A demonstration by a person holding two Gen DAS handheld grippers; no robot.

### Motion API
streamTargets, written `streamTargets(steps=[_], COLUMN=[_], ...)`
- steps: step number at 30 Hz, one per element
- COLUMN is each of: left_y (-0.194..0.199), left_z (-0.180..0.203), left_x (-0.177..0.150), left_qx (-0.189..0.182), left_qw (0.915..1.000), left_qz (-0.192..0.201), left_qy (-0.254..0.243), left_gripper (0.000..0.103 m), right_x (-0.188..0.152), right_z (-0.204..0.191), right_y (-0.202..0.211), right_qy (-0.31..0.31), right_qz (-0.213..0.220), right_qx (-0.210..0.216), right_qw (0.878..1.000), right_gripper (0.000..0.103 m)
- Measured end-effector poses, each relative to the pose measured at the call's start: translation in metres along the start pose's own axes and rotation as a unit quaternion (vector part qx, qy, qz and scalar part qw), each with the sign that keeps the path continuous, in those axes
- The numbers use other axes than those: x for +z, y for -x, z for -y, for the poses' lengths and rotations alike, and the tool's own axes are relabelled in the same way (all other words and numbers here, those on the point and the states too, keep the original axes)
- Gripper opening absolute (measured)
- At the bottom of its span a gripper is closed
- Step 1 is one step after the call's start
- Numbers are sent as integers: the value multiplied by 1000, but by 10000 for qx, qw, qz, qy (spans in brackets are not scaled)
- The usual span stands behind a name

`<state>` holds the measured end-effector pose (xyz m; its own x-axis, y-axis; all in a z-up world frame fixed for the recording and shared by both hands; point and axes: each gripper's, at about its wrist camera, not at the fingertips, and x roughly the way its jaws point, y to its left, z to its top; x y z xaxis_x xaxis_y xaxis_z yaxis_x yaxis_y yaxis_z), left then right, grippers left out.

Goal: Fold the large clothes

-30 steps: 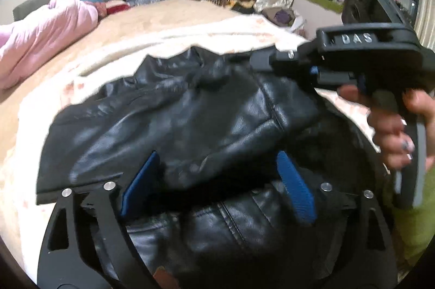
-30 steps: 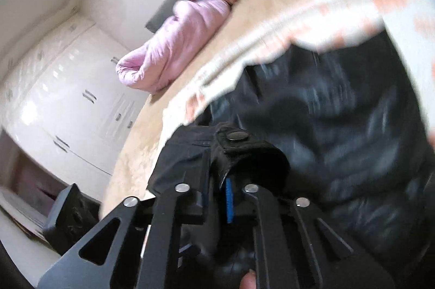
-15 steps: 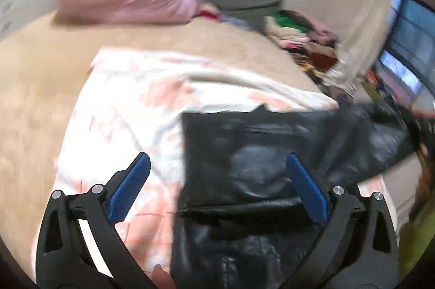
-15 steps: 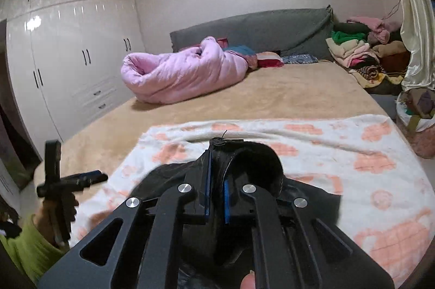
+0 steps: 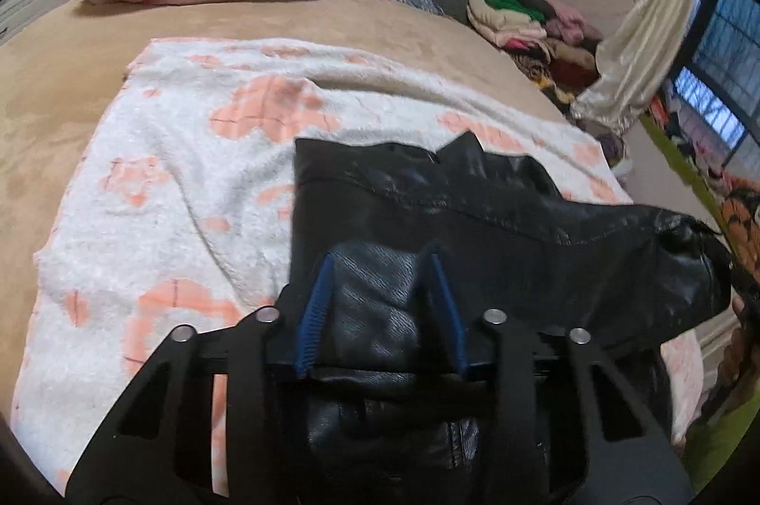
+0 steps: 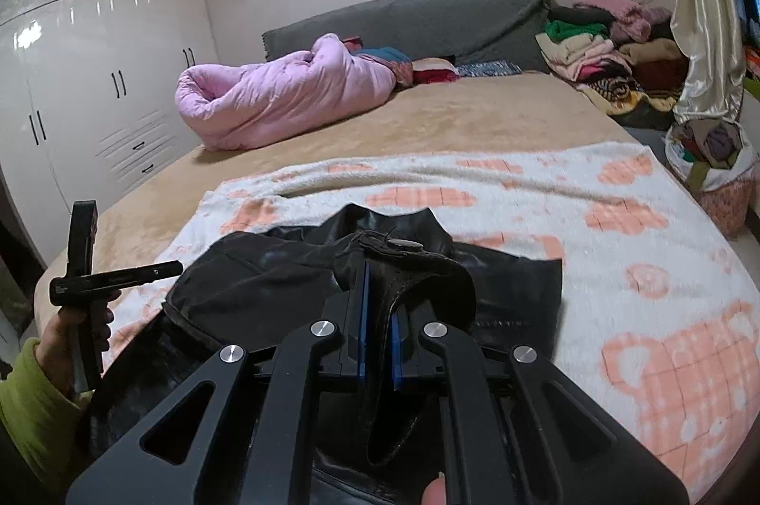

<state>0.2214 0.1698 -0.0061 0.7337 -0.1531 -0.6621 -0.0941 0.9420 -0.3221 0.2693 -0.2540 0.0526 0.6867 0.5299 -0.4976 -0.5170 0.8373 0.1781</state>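
Note:
A black leather jacket point(image 5: 475, 215) lies on a white blanket with peach patches point(image 5: 180, 153) on the bed. My left gripper point(image 5: 380, 267) has closed in on a raised fold of the jacket, leather bunched between its blue pads. My right gripper point(image 6: 378, 291) is shut on a jacket sleeve cuff with a snap button point(image 6: 403, 243) and holds it up. The jacket also shows in the right wrist view point(image 6: 266, 281), with the left gripper's body point(image 6: 85, 267) at its left edge.
A rolled pink quilt point(image 6: 280, 96) lies at the head of the beige bed point(image 6: 475, 110) by a grey headboard point(image 6: 413, 20). Stacked clothes point(image 6: 608, 44) and a curtain point(image 6: 703, 20) stand right. White wardrobes point(image 6: 95, 77) stand left. A basket point(image 6: 712, 177) sits by the bed.
My left gripper has narrowed from wide open onto a fold of the jacket. My right gripper stays shut on the cuff; it has swung up to face the headboard.

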Motion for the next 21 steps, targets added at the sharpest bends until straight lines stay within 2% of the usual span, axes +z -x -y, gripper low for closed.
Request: streamTargets(steps=[8, 13, 15, 16, 17, 21], left_y=[-32, -42, -43, -43, -43, -46], left_z=[12, 9, 9, 9, 9, 10], left_x=[-15, -22, -23, -23, -24, -24], left_qx=[195, 275, 290, 297, 310, 320], left_qw=[9978, 9962, 9960, 9959, 9957, 9953], left_qz=[-540, -755, -768, -776, -782, -830], left_qy=[-329, -346, -362, -366, -378, -393], left_gripper=[29, 29, 29, 29, 29, 29], right_x=[-5, -13, -15, -15, -14, -8], right_z=[4, 4, 5, 5, 6, -1], right_y=[-5, -16, -19, -18, -17, -6], right_qy=[-12, -5, -35, -84, -119, 36], right_qz=[-46, -435, -587, -635, -639, -398], right_qx=[-71, -282, -393, -432, -503, -650], right_qw=[10000, 9987, 9975, 9970, 9966, 9971], right_gripper=[6, 11, 22, 38, 48, 50])
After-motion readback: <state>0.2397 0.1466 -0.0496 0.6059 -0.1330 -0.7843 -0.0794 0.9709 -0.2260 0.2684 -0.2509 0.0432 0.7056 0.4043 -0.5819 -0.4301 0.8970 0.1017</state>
